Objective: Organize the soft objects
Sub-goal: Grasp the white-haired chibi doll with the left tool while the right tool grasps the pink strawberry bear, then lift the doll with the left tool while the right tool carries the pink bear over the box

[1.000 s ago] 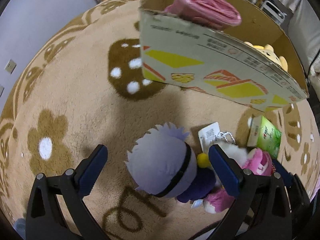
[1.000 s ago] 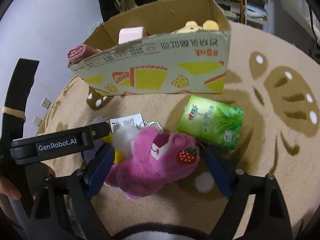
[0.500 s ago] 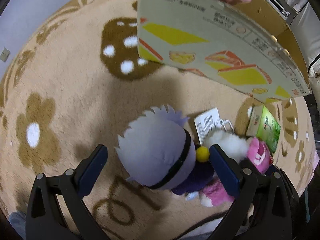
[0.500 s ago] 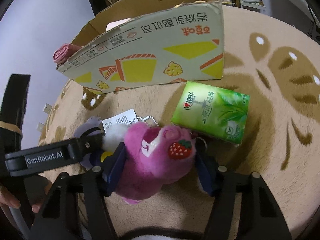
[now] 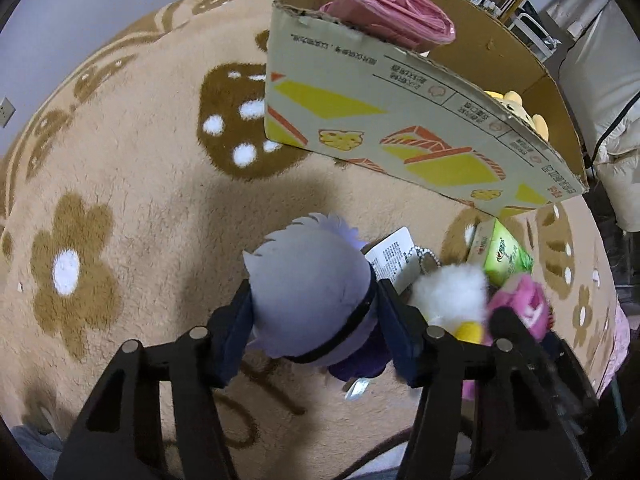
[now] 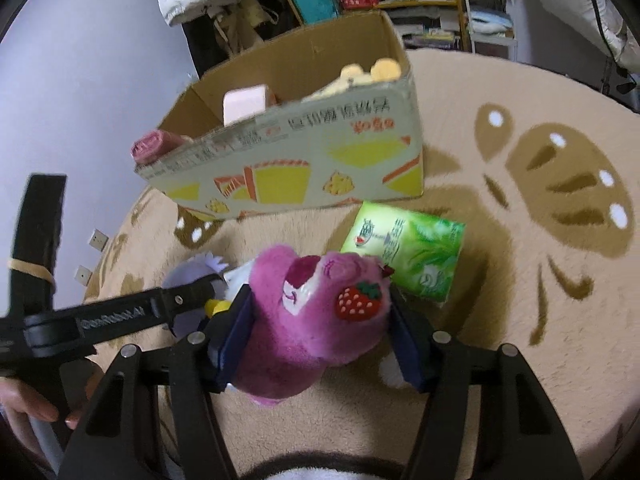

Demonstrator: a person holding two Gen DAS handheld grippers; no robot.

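Both grippers are loaded at once. The left gripper point(image 5: 314, 316) has just been closing, and its fingers point(image 5: 236, 322) now clench the head of the grey-haired plush doll point(image 5: 308, 292), pads pressed in on both sides. The right gripper point(image 6: 320, 320) has its fingers point(image 6: 234, 324) squeezed on the pink bear plush point(image 6: 316, 316) with the strawberry patch; those jaws have just been closing too. Whether either toy is clear of the rug point(image 5: 120, 184) I cannot tell.

In the left wrist view the cardboard box point(image 5: 400, 136) sits at about 1 o'clock from the doll, well apart. Already inside it: a pink roll point(image 5: 394, 26), a yellow plush point(image 5: 516, 106) and, seen from the right wrist view, a pale pink block point(image 6: 245, 105). So roughly three items look sorted.

Left on the rug: the green tissue pack point(image 6: 408, 254) at 1 o'clock of the bear, near the box wall, and a white fluffy toy point(image 5: 448, 294) with a paper tag point(image 5: 394, 258), wedged between doll and bear. It may belong to the bear; hard to say.

Judging by this, the task is around the middle: two grasps made, carry to the box and drop not yet done, then the tissue pack and any stray remain.
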